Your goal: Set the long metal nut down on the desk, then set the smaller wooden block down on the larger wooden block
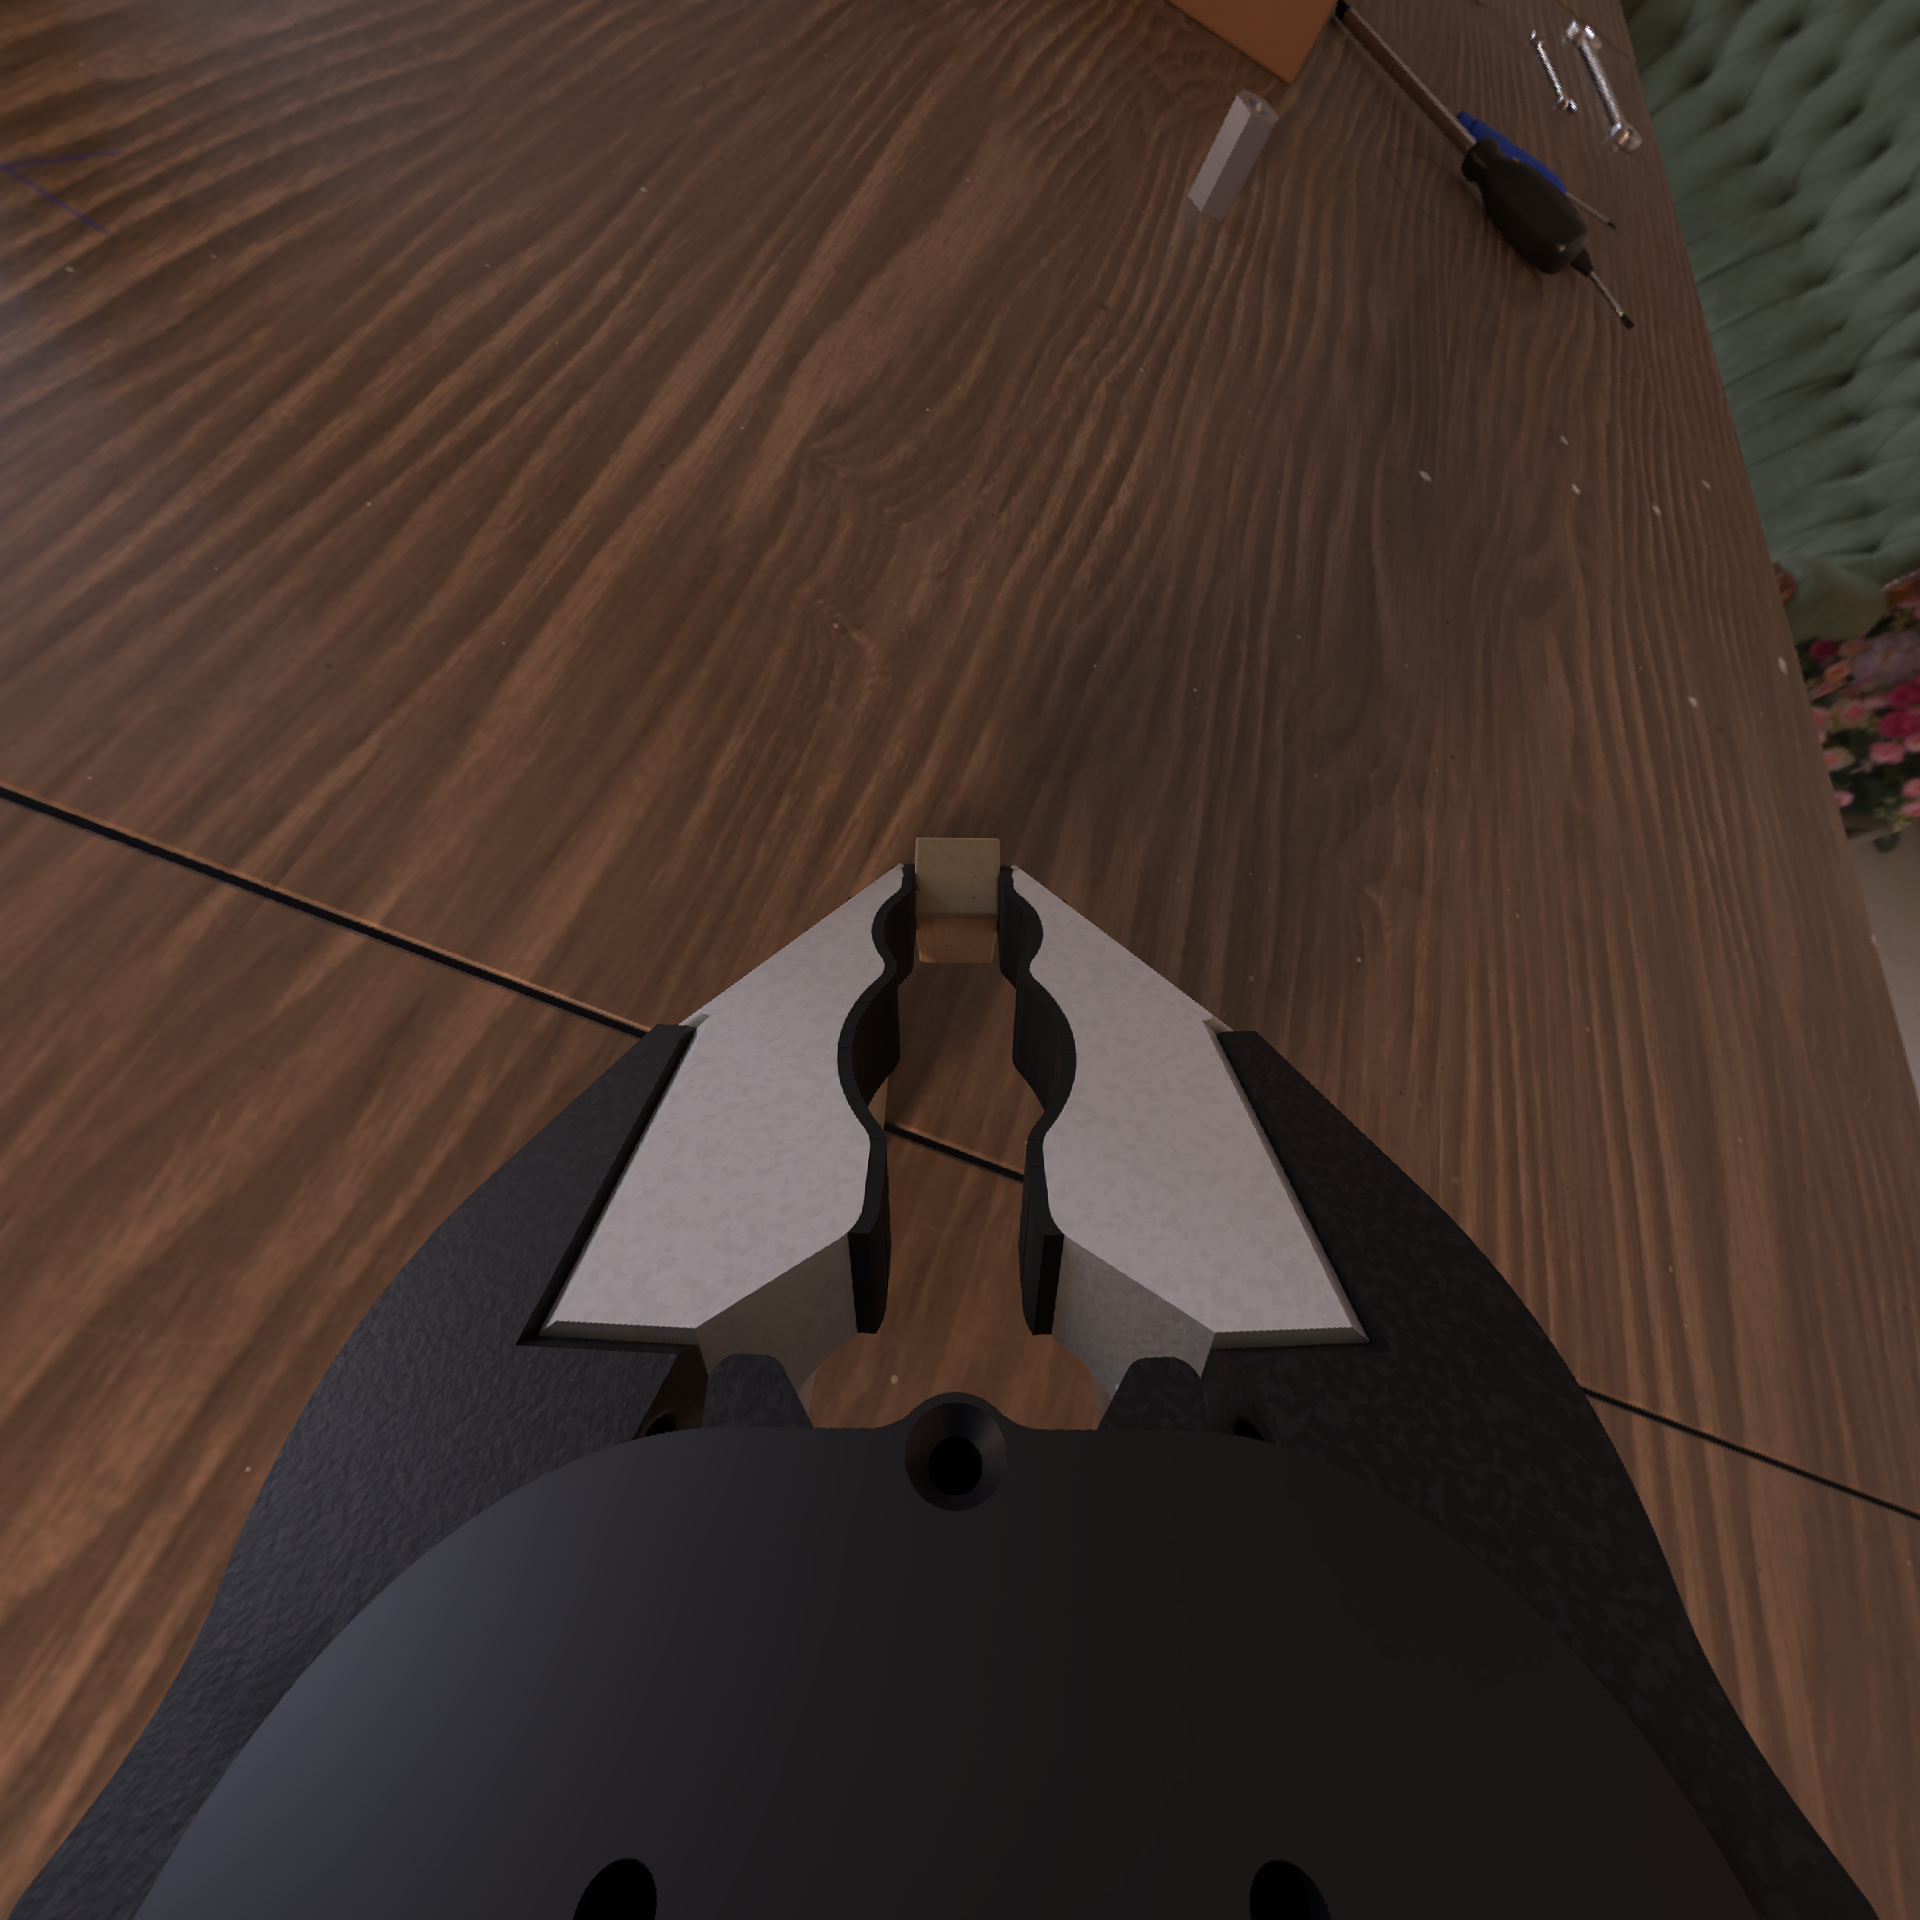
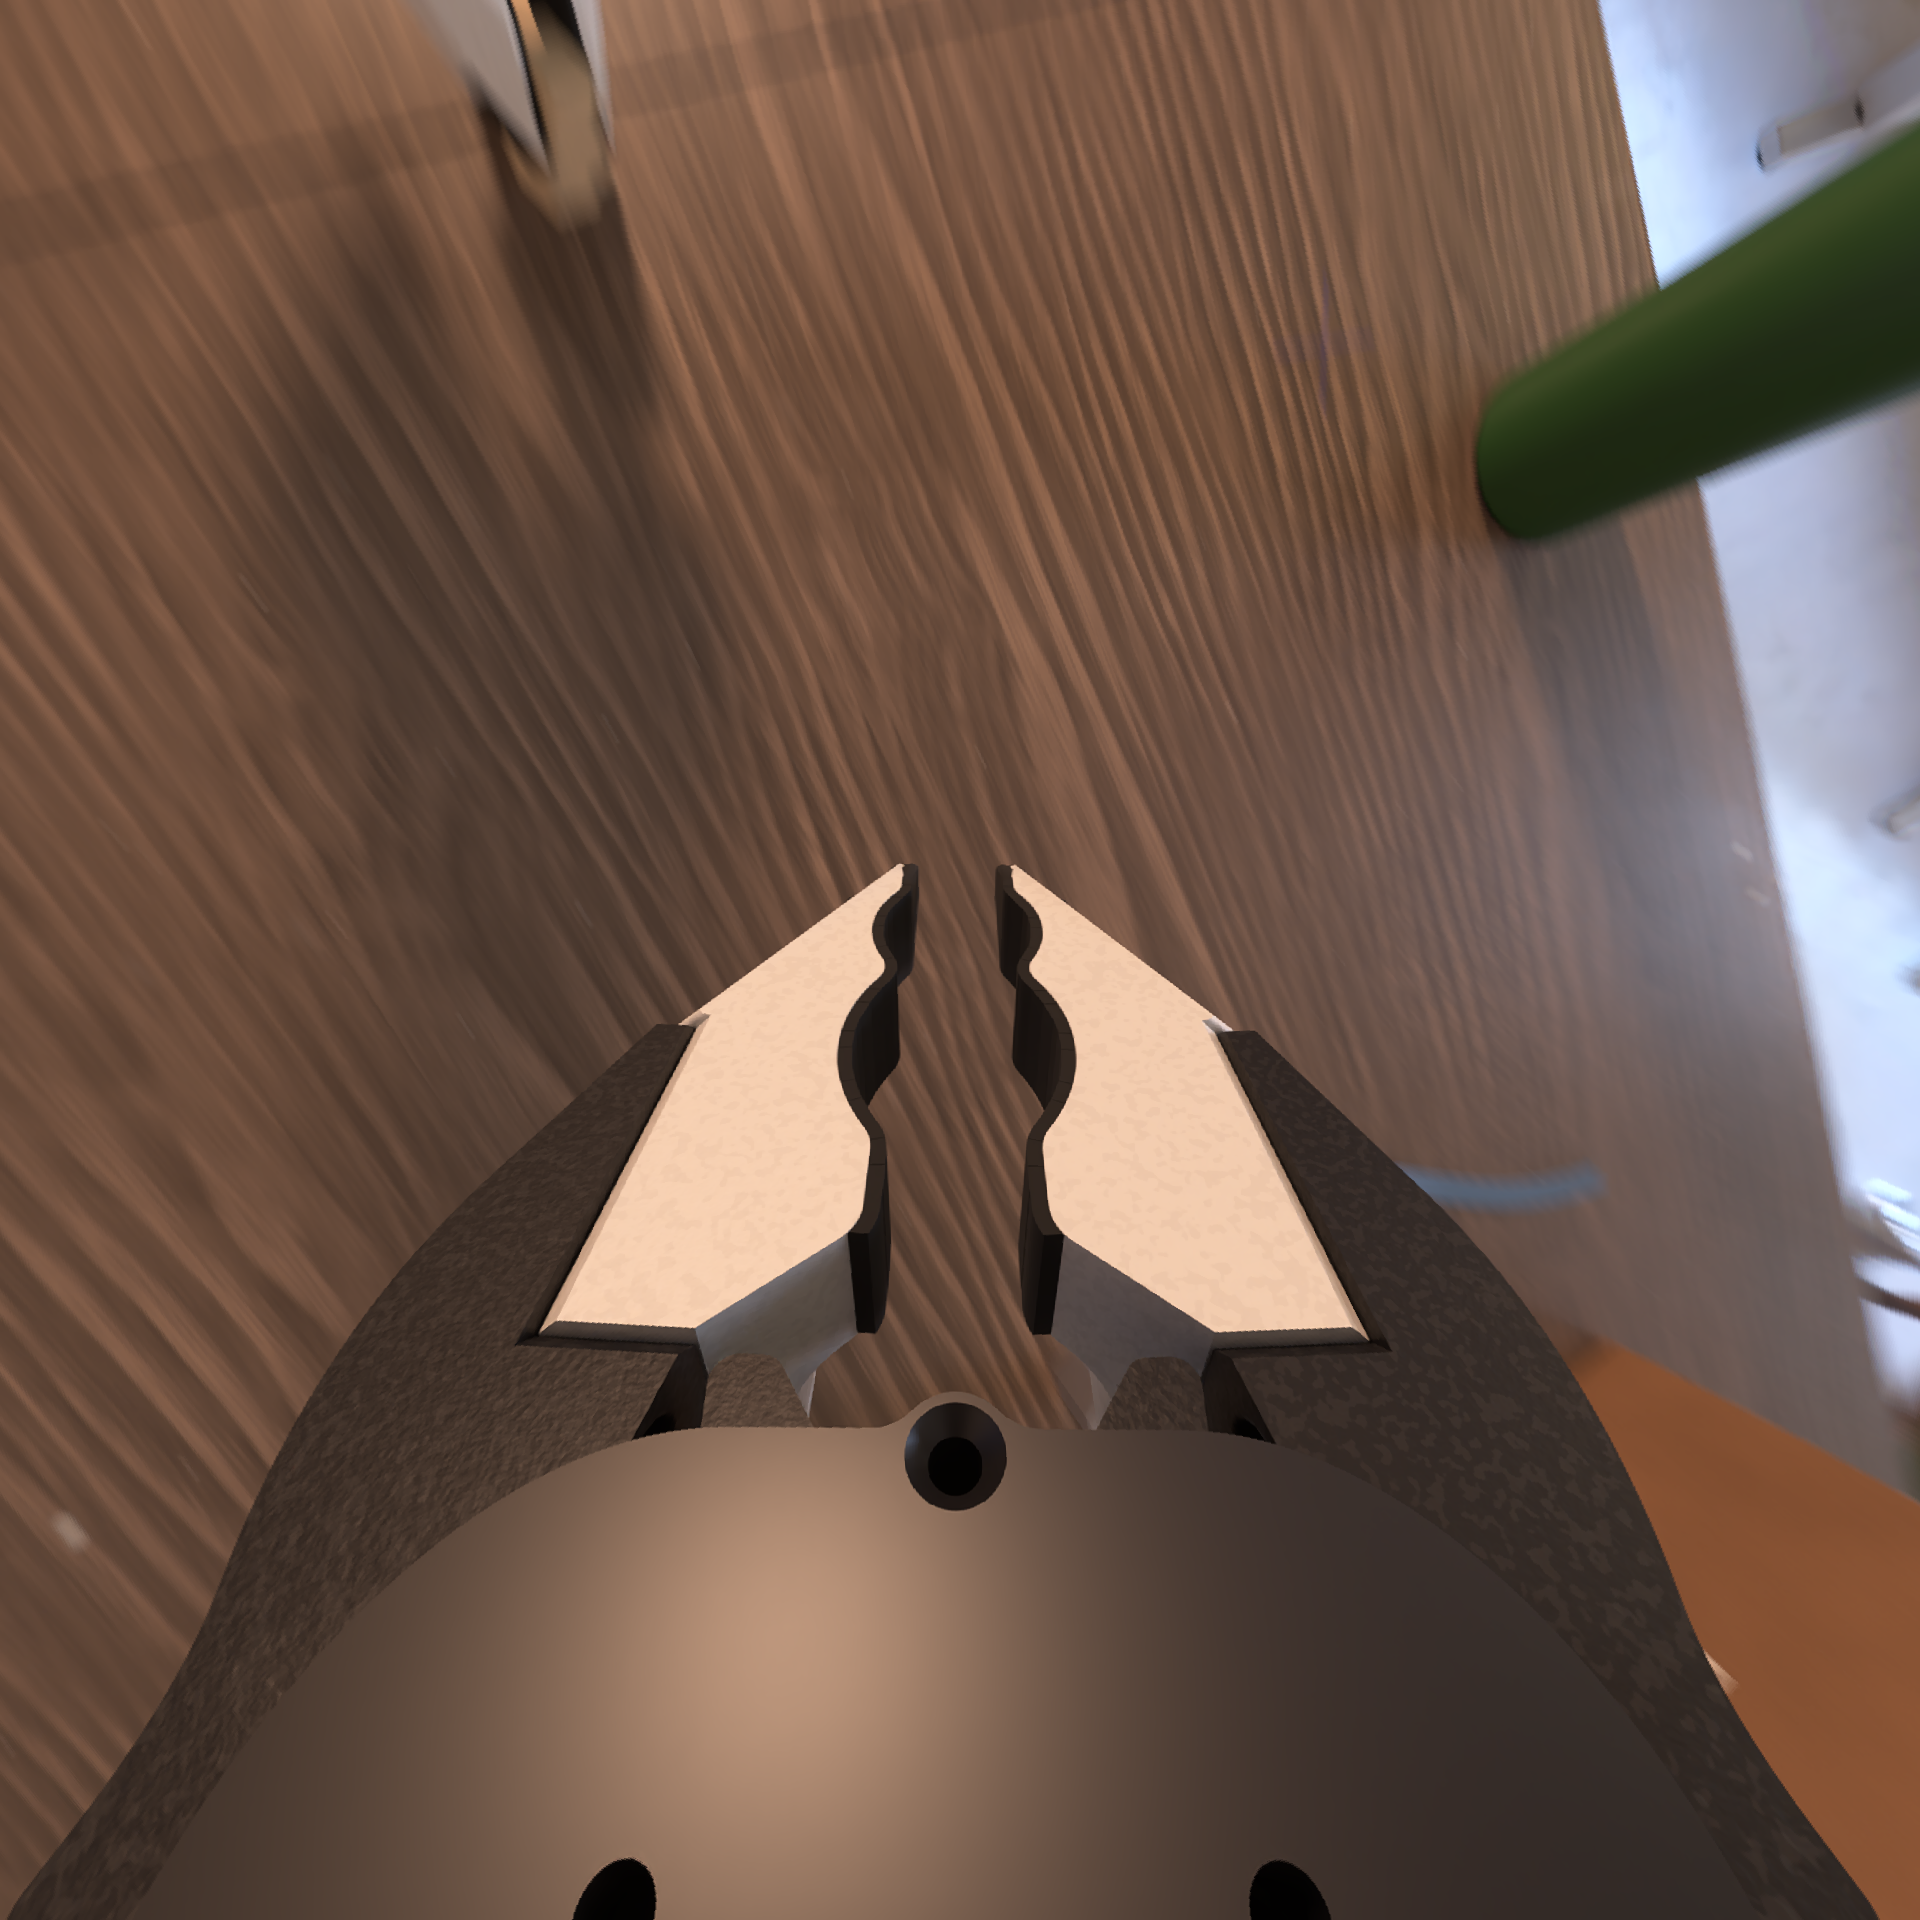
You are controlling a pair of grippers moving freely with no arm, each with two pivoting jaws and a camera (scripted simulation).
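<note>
No readable text, labels, brands or numbers in either view. Only a faint blue pen mark on the counter, not legible.

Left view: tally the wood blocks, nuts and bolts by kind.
Wood blocks: 2 (small block, large block)
Nuts: 1 (nut)
Bolts: 2 (bolts)
Total: 5

The right gripper hangs over the wooden desk, its jaws slightly parted with nothing between them. A green cylinder juts in over the desk's right edge, and an orange-brown surface shows at lower right.
</note>
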